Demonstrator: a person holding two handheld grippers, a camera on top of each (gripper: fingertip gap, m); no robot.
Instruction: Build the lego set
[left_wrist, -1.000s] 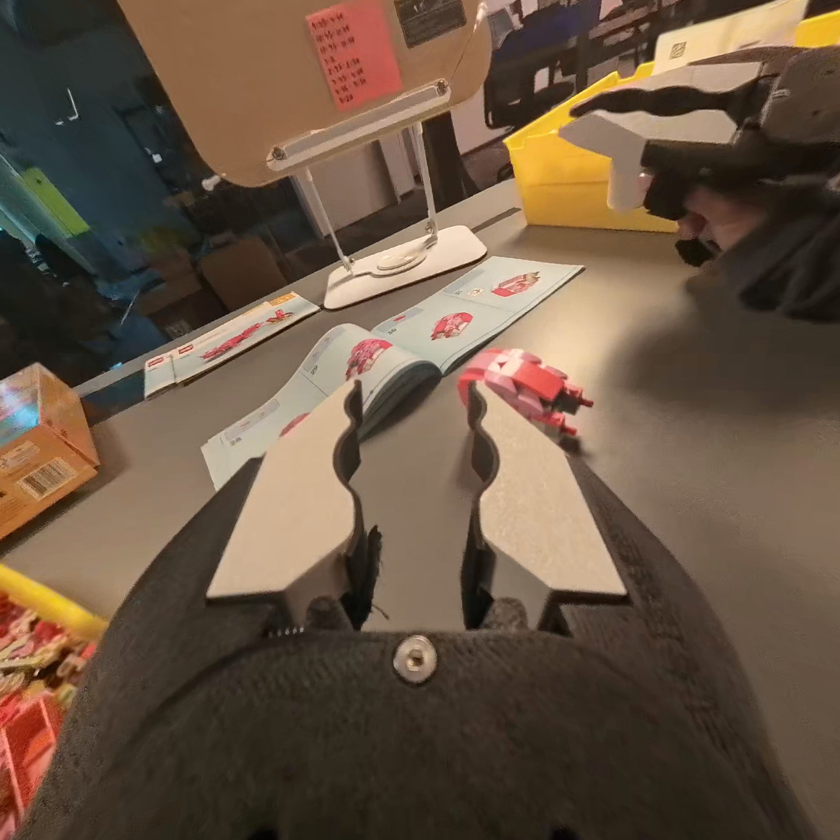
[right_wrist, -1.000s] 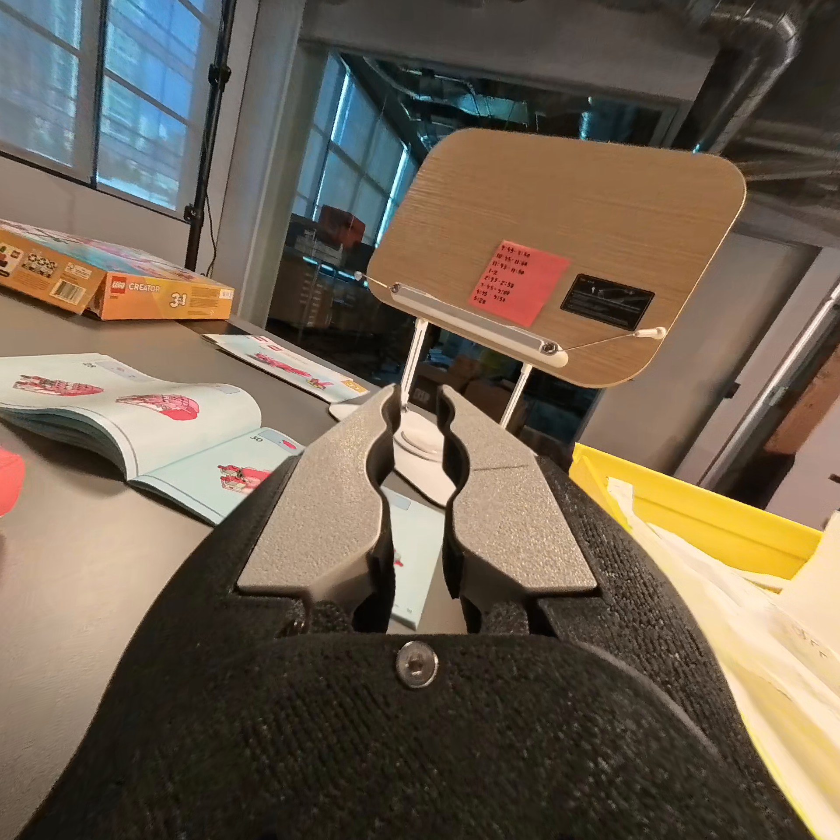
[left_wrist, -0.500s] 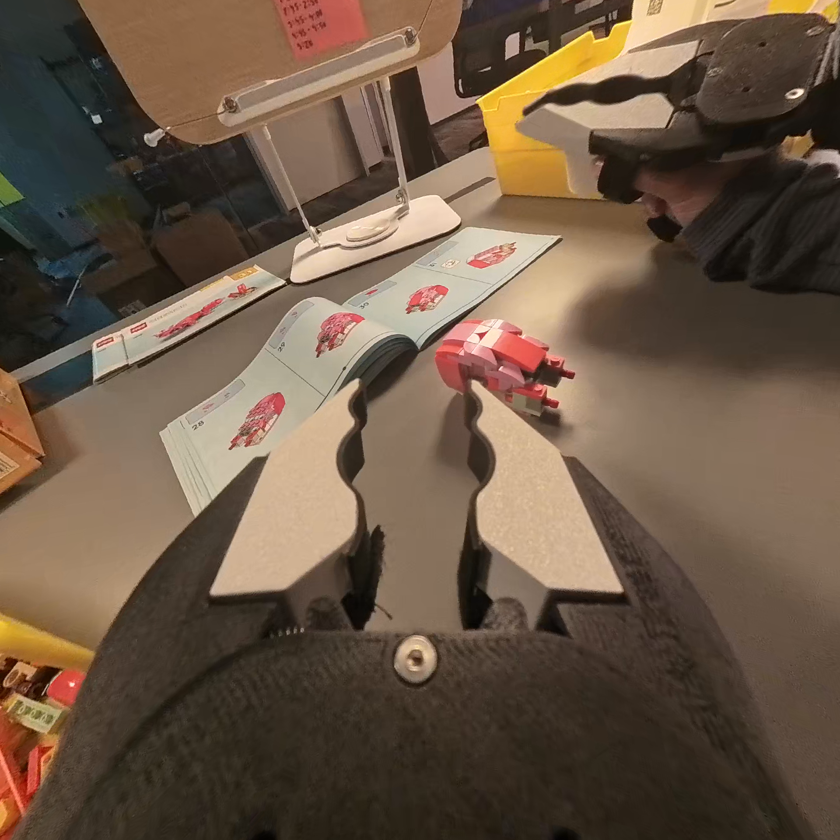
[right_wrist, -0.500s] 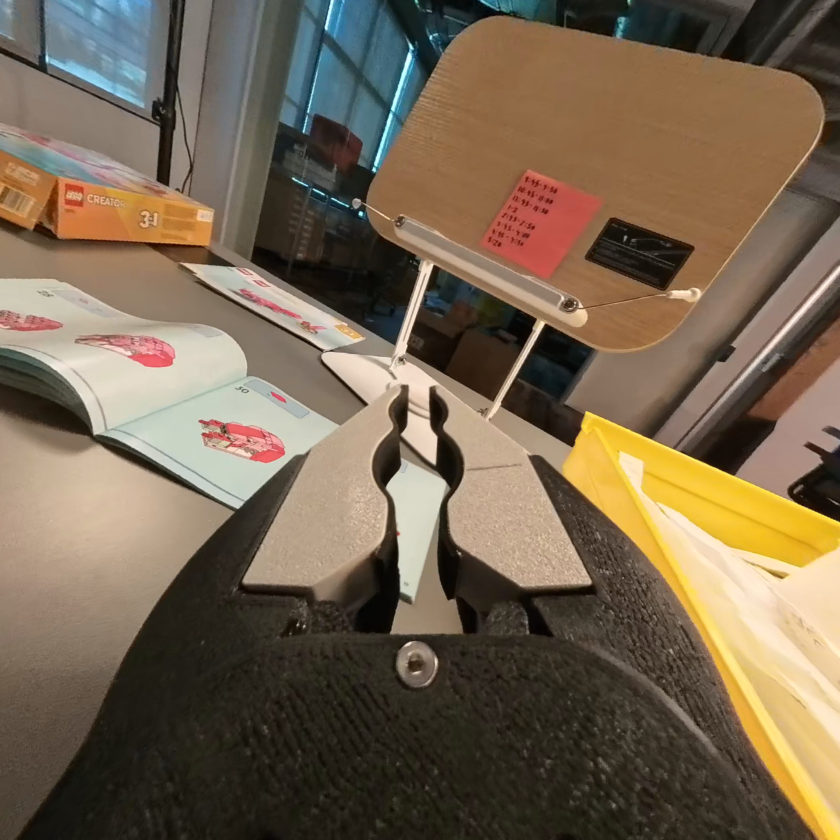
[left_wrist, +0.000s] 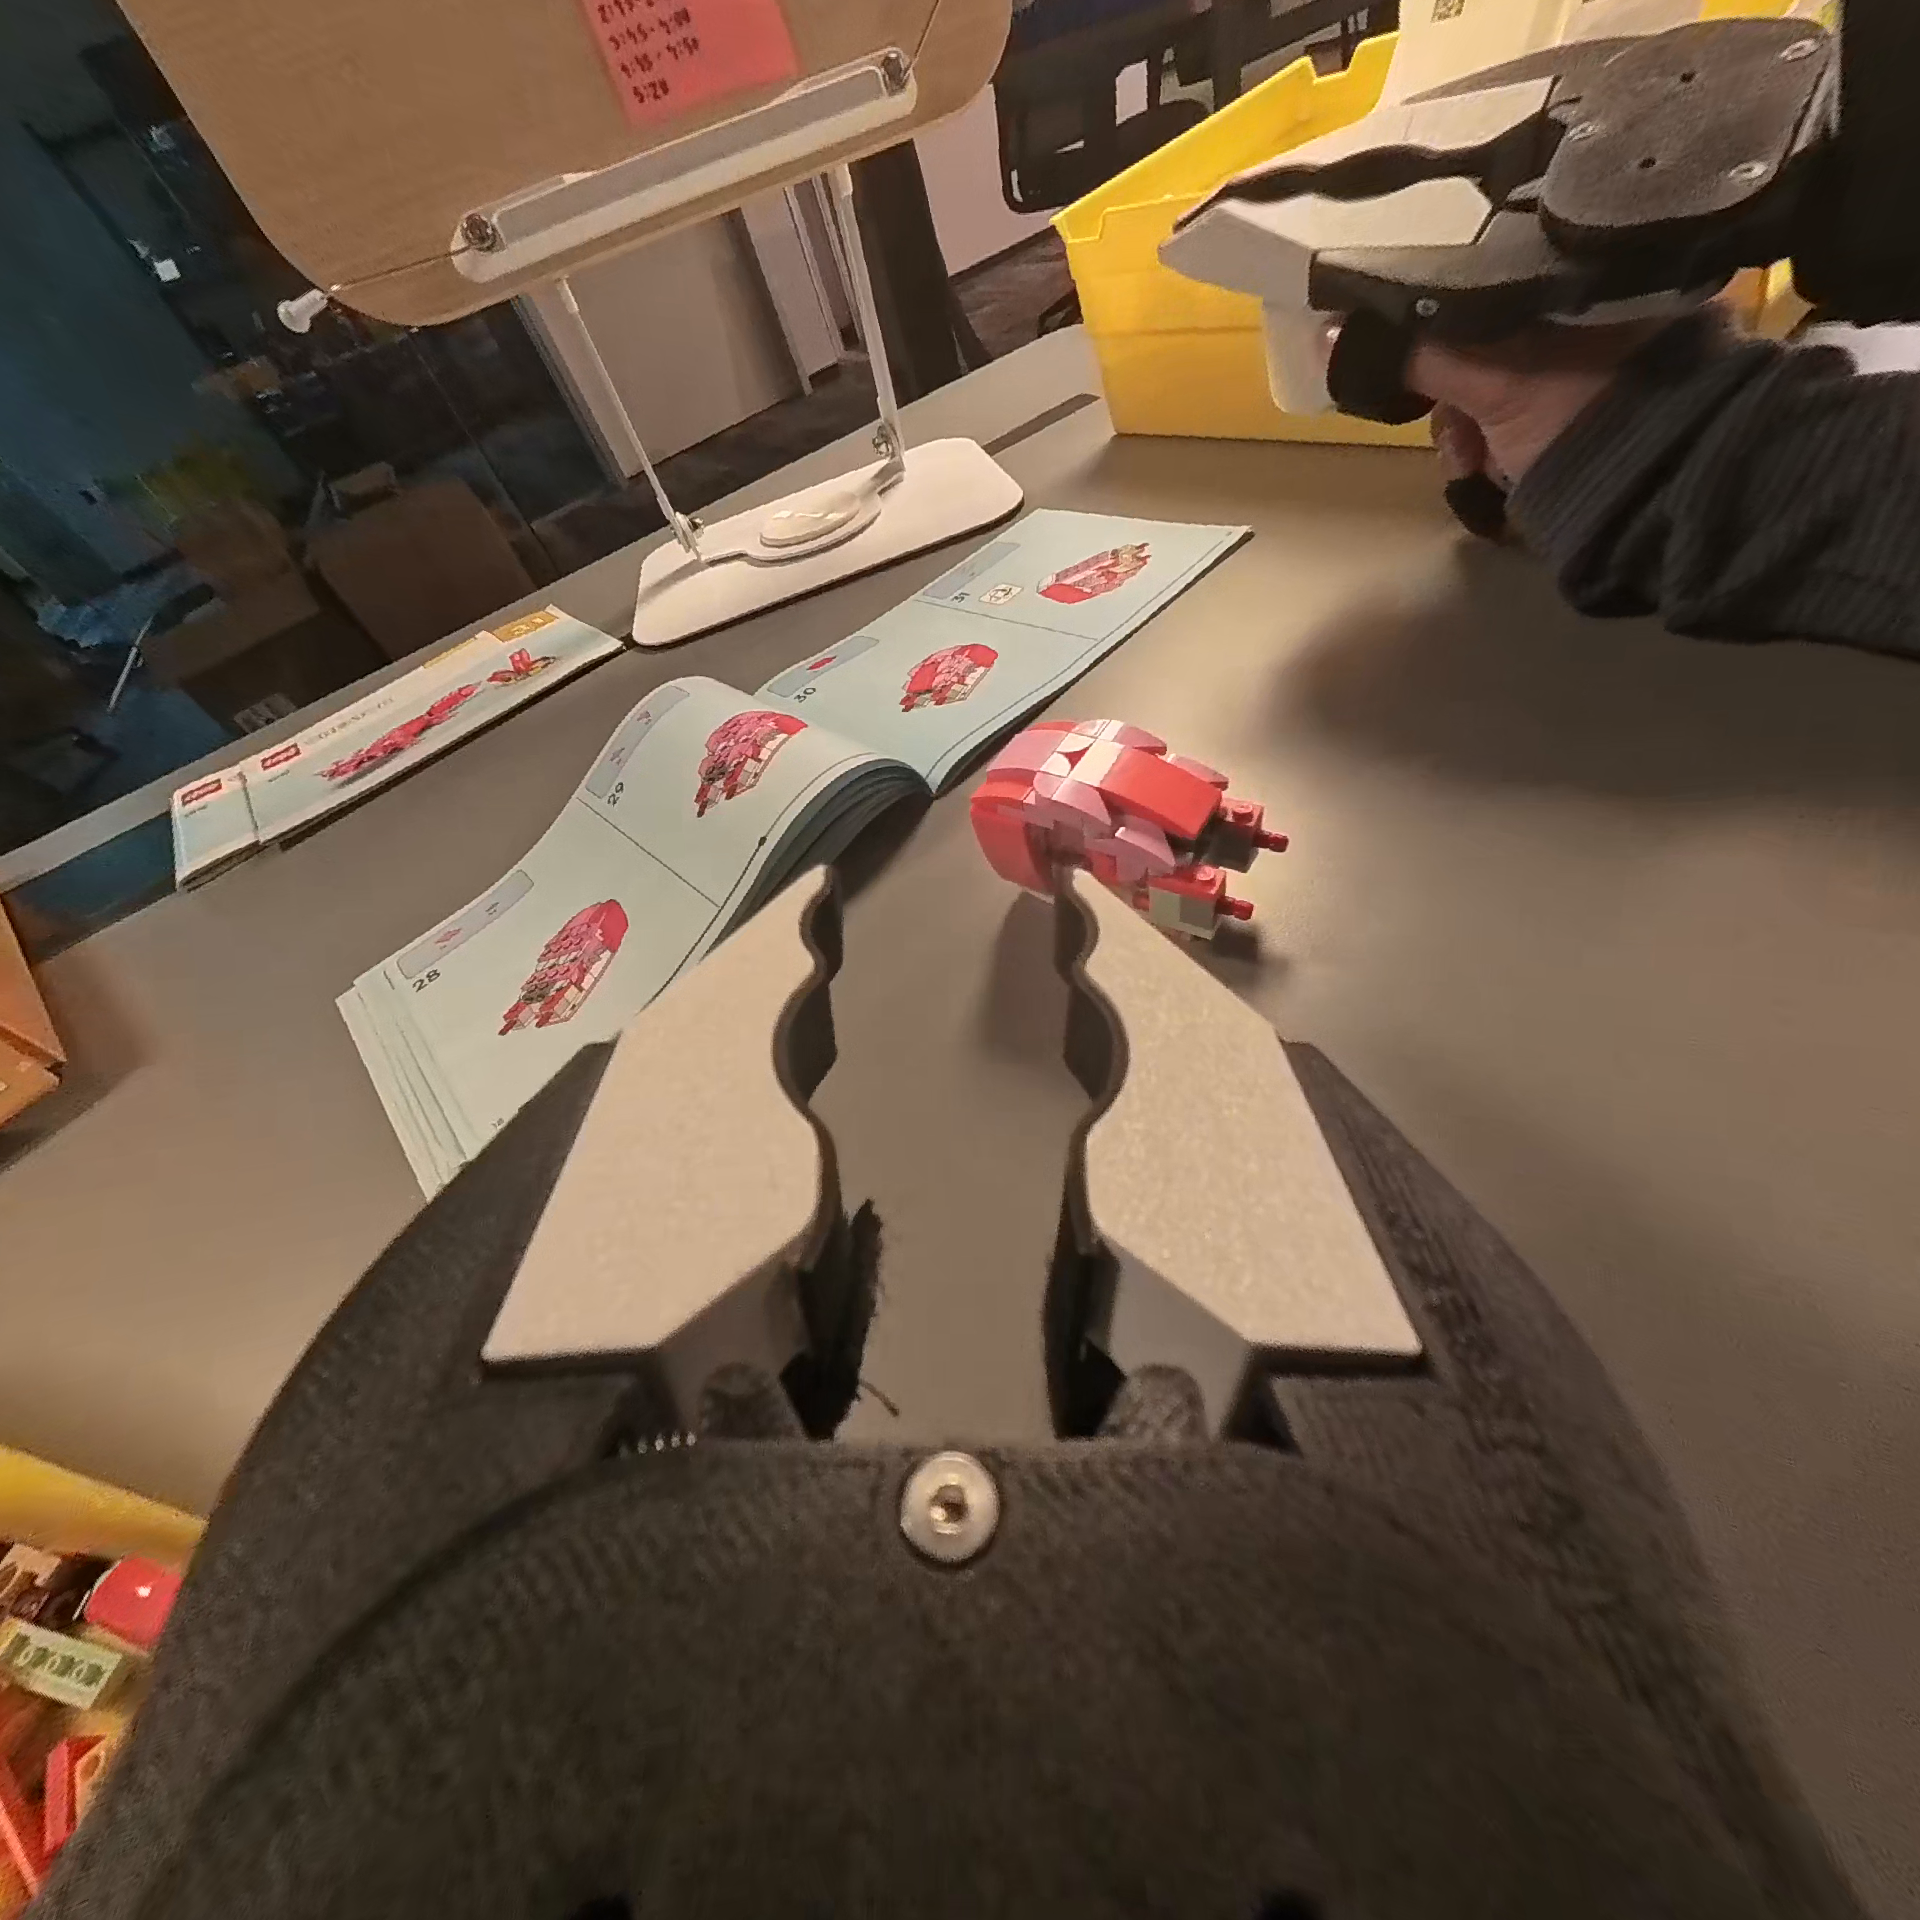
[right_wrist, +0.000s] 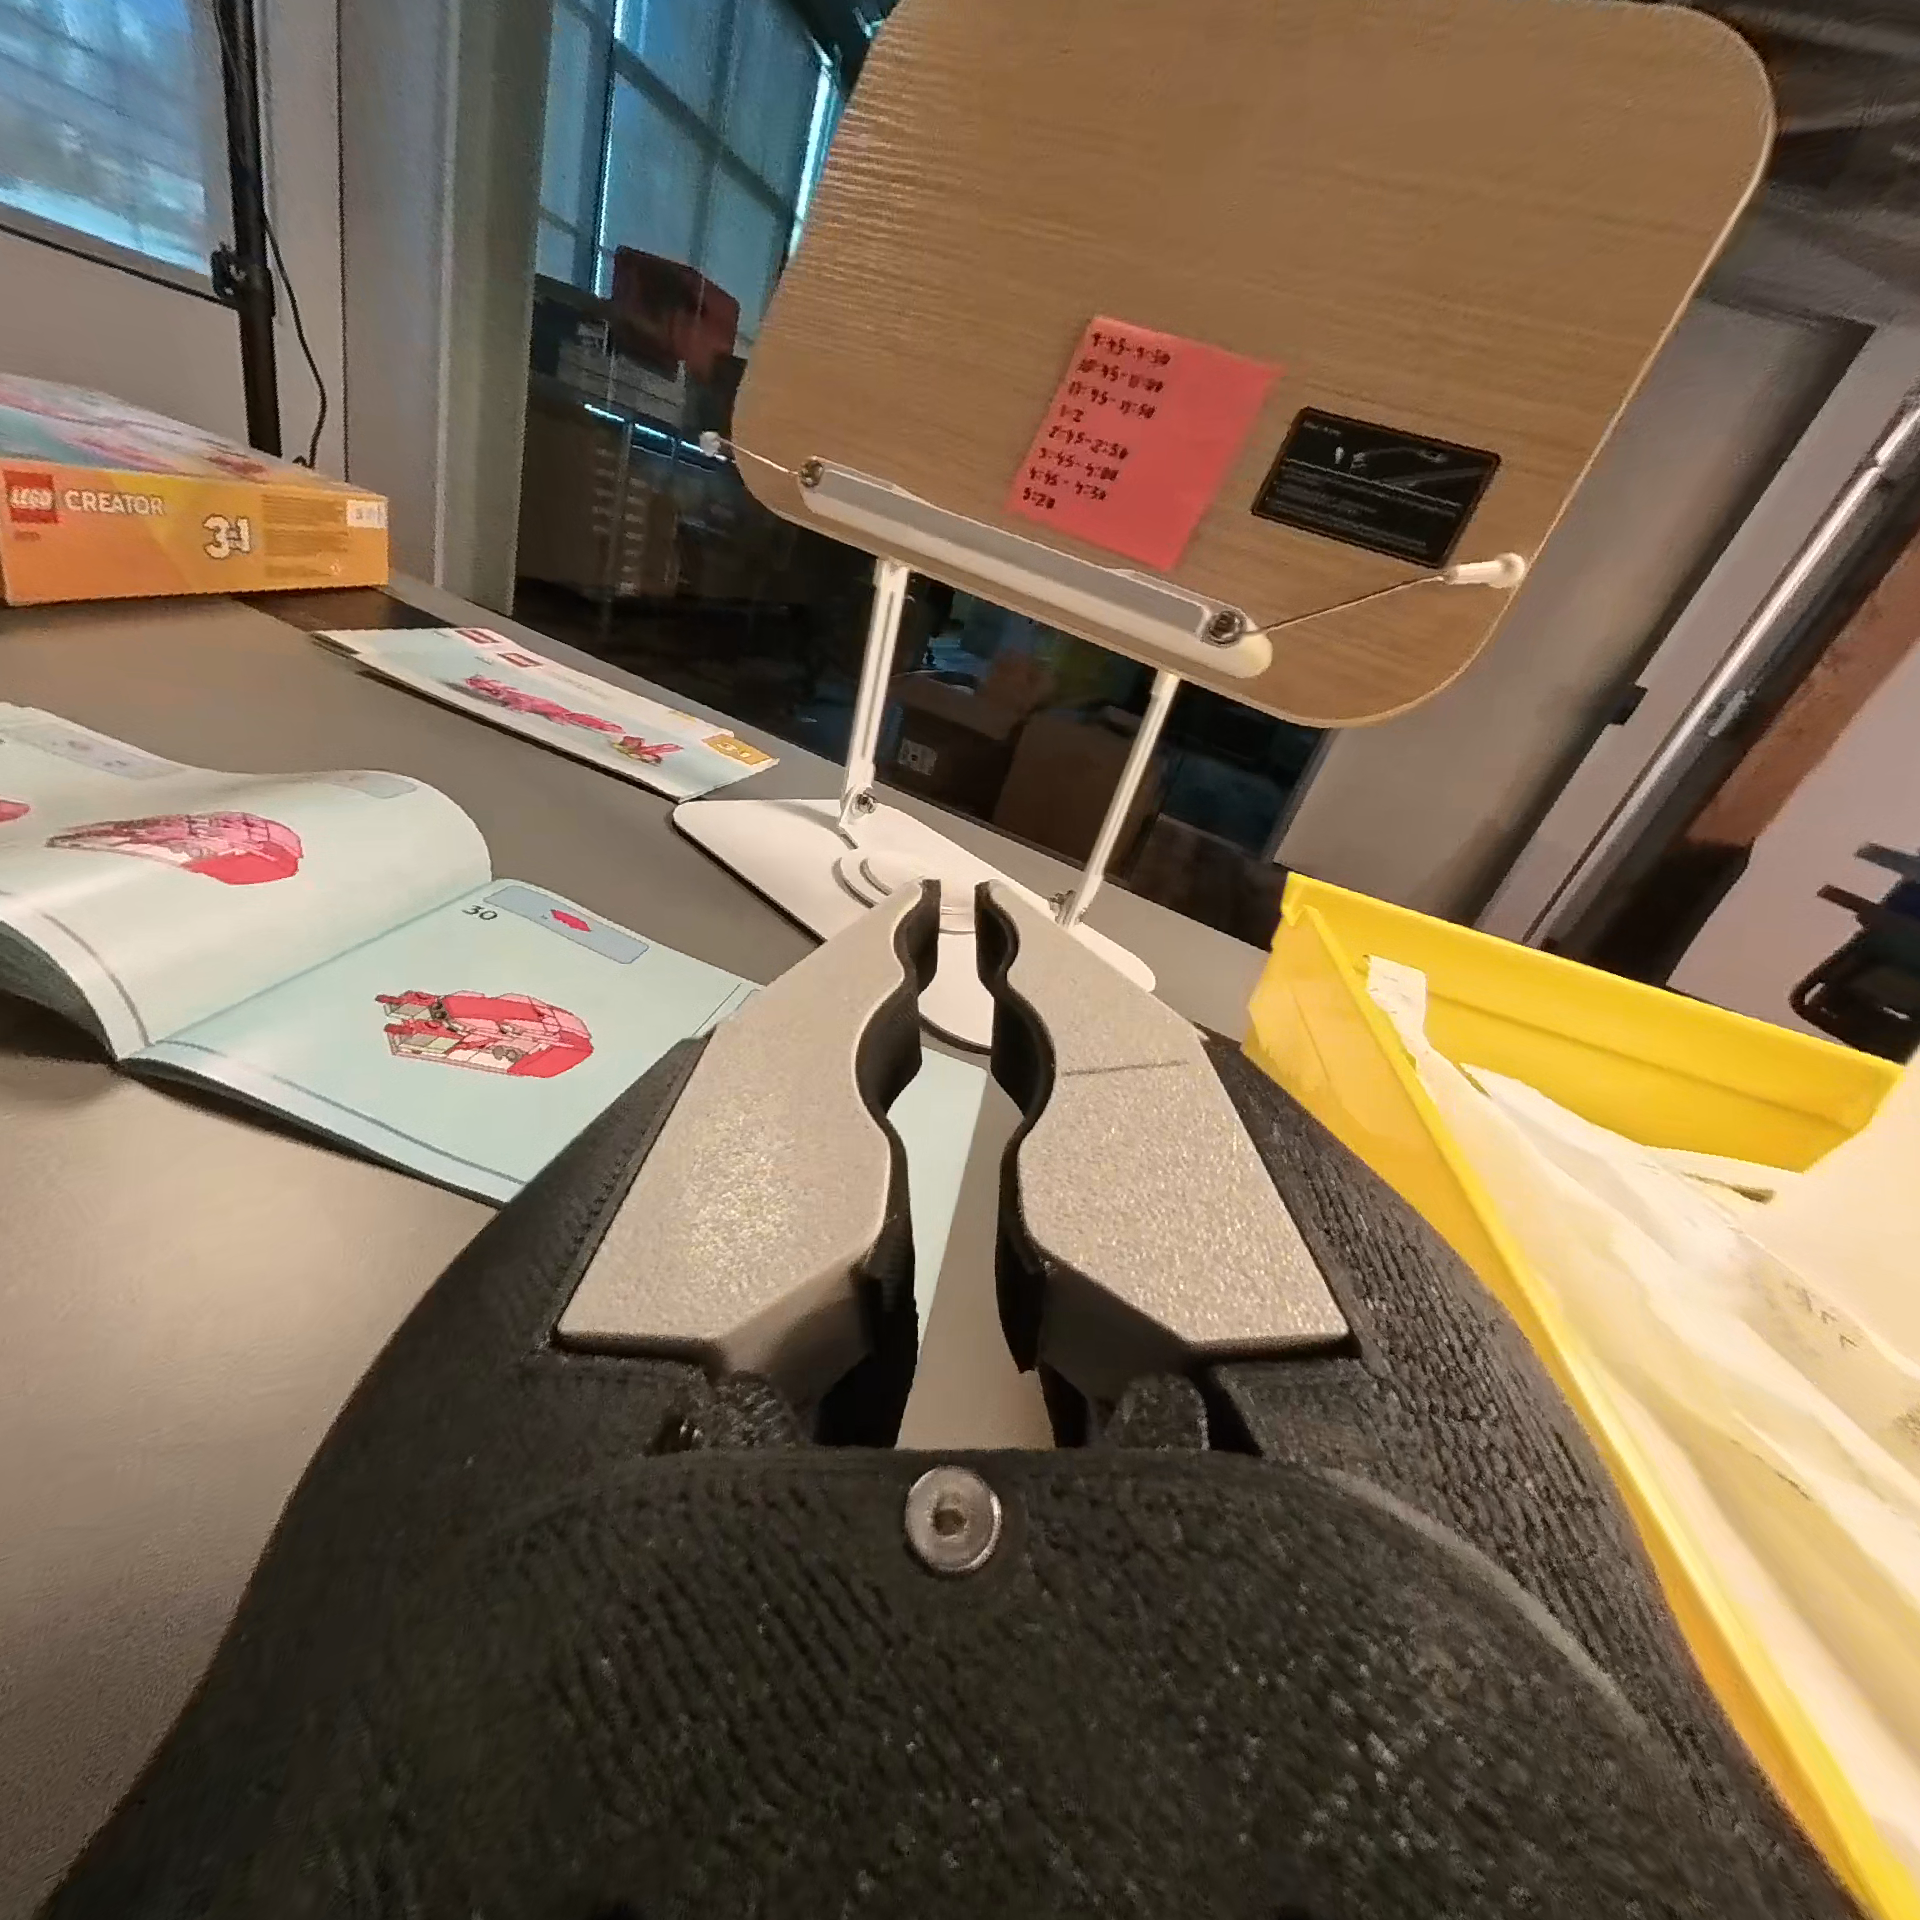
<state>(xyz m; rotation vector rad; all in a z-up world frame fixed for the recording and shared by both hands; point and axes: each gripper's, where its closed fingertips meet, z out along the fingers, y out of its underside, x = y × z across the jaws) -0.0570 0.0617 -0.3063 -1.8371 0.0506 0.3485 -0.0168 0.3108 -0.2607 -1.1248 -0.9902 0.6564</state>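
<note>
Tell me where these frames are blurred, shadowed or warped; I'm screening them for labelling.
Left wrist view: the right gripper is smeared, its soft shadow falls on the table, and the brick model stays fairly sharp. Right wrist view: the book stand bows from wide-angle distortion, and the yellow bin contents wash out.

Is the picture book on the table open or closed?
Open. The instruction booklet lies spread on the grey table, two pale blue pages showing, its left page arching up near the red brick model.
</note>
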